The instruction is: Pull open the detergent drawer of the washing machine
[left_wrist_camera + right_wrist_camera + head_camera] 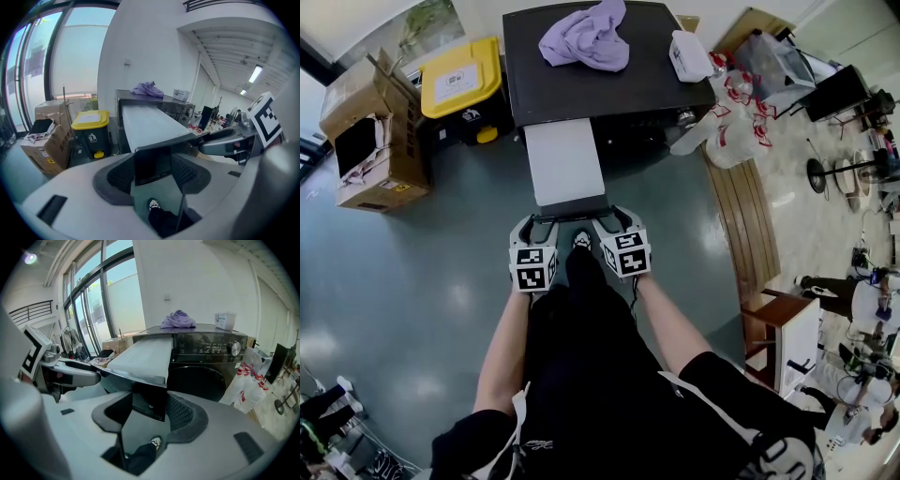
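**Item: detergent drawer, pull in hand**

- Stage: the detergent drawer (564, 161) stands drawn well out of the washing machine (581, 98), its long pale top reaching toward the person. I judge the pull done or all but done.
- Left gripper (536, 225): at the left end of the drawer's dark front panel (152, 164). Its jaws are spread wide with the panel end in the gap, and no pad can be seen pressing on it.
- Right gripper (614, 221): at the right end of the same panel, mirroring the other. Its jaws are also spread wide around the panel, and no squeeze shows.
- Next move, as a guess: if any travel is left, a short straight draw back, both ends level so the drawer does not skew. Otherwise the grippers back off the panel without knocking it inward.
- Also present: a purple cloth (586, 36) on the machine's top, clear of the work.
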Tool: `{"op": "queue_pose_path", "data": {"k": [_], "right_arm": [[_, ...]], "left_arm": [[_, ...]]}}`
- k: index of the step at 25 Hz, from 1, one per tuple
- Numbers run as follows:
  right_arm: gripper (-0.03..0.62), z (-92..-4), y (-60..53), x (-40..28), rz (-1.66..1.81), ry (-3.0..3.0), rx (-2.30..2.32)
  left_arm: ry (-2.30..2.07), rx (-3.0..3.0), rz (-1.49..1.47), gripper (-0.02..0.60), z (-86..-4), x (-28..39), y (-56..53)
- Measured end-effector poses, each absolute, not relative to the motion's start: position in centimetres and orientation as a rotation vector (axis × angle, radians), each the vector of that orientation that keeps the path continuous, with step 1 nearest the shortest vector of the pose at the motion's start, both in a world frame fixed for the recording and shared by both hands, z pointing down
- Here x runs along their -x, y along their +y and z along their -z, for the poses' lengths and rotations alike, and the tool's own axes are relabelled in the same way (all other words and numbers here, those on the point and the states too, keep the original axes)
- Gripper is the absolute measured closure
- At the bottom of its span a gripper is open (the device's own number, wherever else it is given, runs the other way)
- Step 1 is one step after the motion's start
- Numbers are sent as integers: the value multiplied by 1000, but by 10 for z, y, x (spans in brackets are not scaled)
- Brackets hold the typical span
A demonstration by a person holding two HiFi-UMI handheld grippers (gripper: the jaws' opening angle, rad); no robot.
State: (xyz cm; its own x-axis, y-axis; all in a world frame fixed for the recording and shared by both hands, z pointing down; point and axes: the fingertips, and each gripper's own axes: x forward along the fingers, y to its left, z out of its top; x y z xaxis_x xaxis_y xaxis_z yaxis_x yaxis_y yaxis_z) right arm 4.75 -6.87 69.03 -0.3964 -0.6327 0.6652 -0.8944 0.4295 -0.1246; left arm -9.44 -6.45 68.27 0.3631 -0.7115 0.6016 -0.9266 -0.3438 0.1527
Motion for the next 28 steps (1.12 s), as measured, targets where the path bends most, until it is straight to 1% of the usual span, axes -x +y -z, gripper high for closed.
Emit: {"op": "queue_pose_path", "data": {"k": [28], "right_arm": [[365, -694, -46, -48, -654, -2147, -1293]], "left_arm": [[-1424, -2152, -602, 339, -685, 95, -43]]}}
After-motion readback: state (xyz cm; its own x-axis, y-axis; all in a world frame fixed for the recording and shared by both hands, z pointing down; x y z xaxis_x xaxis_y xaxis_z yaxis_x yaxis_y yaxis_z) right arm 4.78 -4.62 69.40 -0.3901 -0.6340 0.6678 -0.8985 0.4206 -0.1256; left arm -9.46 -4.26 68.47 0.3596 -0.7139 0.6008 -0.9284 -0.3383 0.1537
